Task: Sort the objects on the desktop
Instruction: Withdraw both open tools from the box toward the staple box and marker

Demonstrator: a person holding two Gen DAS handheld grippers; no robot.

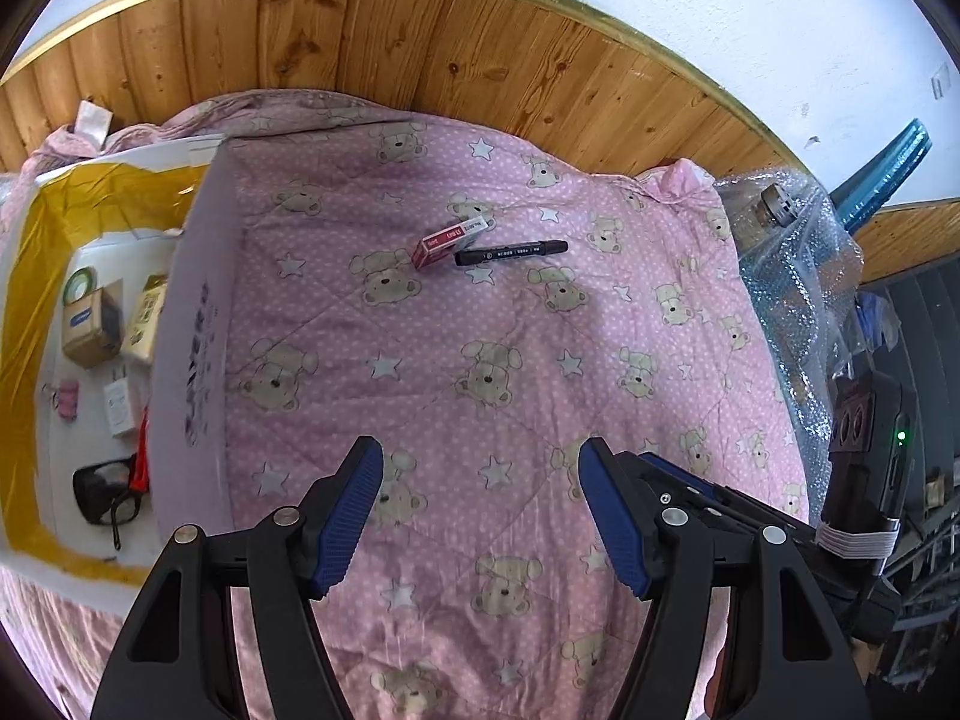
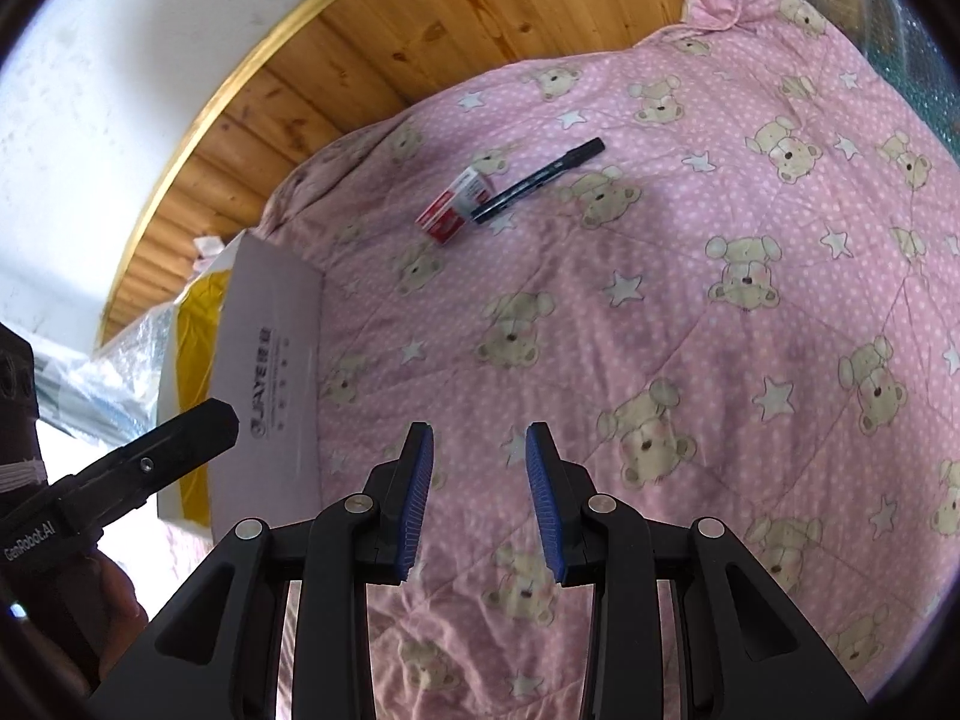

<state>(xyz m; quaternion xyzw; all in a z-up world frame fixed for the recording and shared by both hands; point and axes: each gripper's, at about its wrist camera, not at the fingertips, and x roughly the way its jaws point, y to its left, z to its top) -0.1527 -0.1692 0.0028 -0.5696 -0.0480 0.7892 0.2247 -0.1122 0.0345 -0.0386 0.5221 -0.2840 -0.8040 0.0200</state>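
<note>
A small red and white box (image 1: 451,242) (image 2: 455,206) lies on the pink bear-print quilt (image 1: 510,360) (image 2: 690,330), touching a black marker pen (image 1: 511,252) (image 2: 538,180) beside it. My left gripper (image 1: 480,462) hovers open above the quilt, well short of both, with nothing between its blue pads. My right gripper (image 2: 479,444) is open too, its jaws narrower, also empty and short of the pair. To the left stands a white cardboard box (image 1: 192,312) (image 2: 270,372) that holds several items: small cartons, a tape roll, glasses, a charger.
Wood panelling (image 1: 390,42) runs behind the quilt. Bubble wrap over a bottle (image 1: 780,252) and a blue object (image 1: 888,174) sit at the right edge. The other gripper's body (image 1: 864,468) (image 2: 120,468) shows at each view's side. A hand (image 2: 114,606) is at lower left.
</note>
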